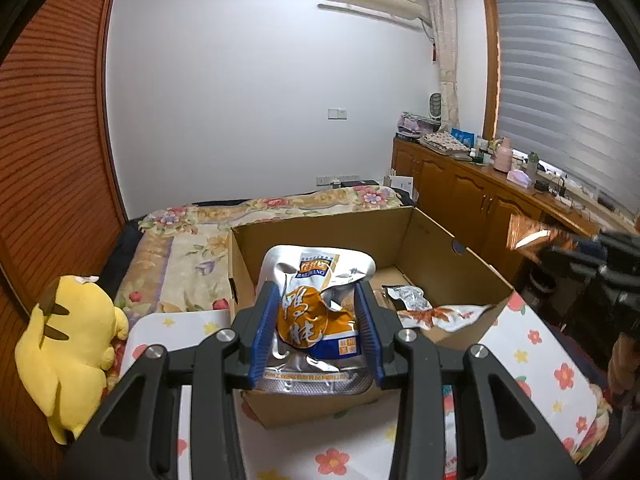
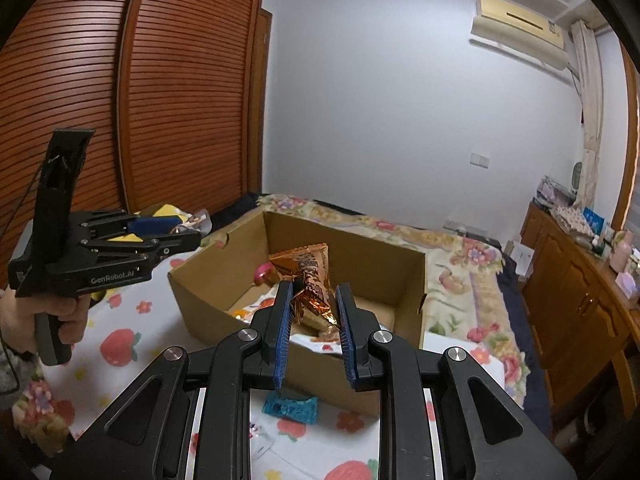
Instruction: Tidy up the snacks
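My left gripper (image 1: 316, 300) is shut on a silver and orange snack pouch (image 1: 312, 304) and holds it over the near edge of an open cardboard box (image 1: 320, 232). My right gripper (image 2: 312, 300) is shut on a shiny copper-orange snack packet (image 2: 310, 280) above the box (image 2: 360, 256). Inside the box lie a silver packet (image 1: 408, 296), a white and orange packet (image 1: 440, 316) and a pink item (image 2: 264, 272). The right gripper with its packet shows at the right edge of the left wrist view (image 1: 560, 246). The left gripper shows in the right wrist view (image 2: 176, 230).
The box stands on a white cloth with strawberry and flower prints (image 2: 120, 344). A blue snack packet (image 2: 290, 408) lies on the cloth by the box. A yellow plush toy (image 1: 68, 344) sits left. A floral bed (image 1: 192, 240) lies behind; wooden cabinets (image 1: 460, 192) stand right.
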A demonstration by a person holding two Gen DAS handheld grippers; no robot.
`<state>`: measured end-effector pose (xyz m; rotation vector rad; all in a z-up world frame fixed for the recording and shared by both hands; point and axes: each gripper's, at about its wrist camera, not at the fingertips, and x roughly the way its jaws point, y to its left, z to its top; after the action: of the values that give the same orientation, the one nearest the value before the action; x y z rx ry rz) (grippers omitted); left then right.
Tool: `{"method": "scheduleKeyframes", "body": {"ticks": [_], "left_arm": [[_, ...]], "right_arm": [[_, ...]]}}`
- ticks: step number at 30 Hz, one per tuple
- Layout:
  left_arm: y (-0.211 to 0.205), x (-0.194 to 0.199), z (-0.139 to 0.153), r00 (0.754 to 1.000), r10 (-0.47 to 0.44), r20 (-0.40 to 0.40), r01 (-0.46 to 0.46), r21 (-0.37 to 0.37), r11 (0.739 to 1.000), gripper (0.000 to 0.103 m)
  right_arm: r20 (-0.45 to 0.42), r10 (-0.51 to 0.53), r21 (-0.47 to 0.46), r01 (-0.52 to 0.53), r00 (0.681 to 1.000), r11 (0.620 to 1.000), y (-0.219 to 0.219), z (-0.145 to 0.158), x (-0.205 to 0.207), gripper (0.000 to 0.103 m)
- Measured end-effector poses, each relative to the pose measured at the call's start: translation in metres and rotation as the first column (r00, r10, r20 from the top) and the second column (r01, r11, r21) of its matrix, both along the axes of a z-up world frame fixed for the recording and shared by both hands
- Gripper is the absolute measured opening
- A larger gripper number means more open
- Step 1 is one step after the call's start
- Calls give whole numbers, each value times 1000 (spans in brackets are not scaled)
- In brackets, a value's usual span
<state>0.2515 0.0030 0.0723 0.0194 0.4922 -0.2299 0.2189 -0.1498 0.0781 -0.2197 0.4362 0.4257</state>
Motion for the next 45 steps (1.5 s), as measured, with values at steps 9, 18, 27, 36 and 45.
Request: {"method": "scheduleKeyframes", "body": {"ticks": [9,18,27,36,45], "left_arm": [[-9,30,-7,998,-4,-56,3,-11,1000,38],[-30,49,-29,992,-25,-125,29,23,999,39],[-34,49,-36,989,-25,-147,28,18,999,62],[-39,39,-30,993,-26,-117,31,36,999,77],[-38,22,-21,998,-41,-50,42,23,999,99]], "right_arm": [[-65,-43,-73,38,997,997,6,-32,43,20],[-139,-74,-47,68,988,997,-3,-57,71,20],[-213,-104,-16,103,972,995,-11,-72,94,20],[-267,-113,42,129,957,991,-17,-82,104,24],[-257,-118,81,143,959,986,-20,-82,101,73]]}}
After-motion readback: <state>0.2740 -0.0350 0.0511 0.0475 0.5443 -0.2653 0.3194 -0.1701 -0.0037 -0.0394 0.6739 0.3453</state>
